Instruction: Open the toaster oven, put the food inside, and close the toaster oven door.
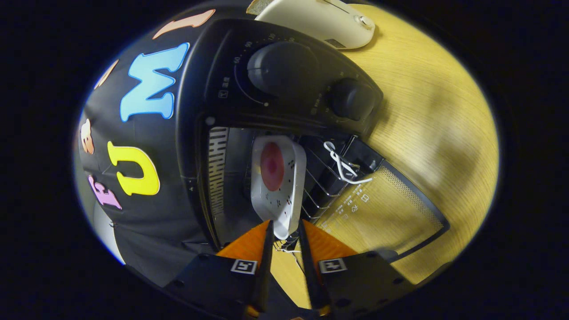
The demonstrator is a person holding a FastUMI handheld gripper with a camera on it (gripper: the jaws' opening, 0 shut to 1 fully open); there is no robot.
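Oven (pixel 195 133) stands open at the bench's (pixel 426 115) far edge, its door (pixel 382 209) dropped flat. Gripper (pixel 285 229) is clamped on the plate's (pixel 280 186) rim, seemingly over the rack (pixel 322 178); it should slide in level. Counted: one oven, one plate, two knobs (pixel 278 66), one pale appliance (pixel 320 20).

My view is sharp ahead of my fingers but bows strongly outward. Warm light brightens the wooden table (pixel 426 111), with soft shadows across it, while the toaster oven (pixel 249 89) interior beyond sits dim.
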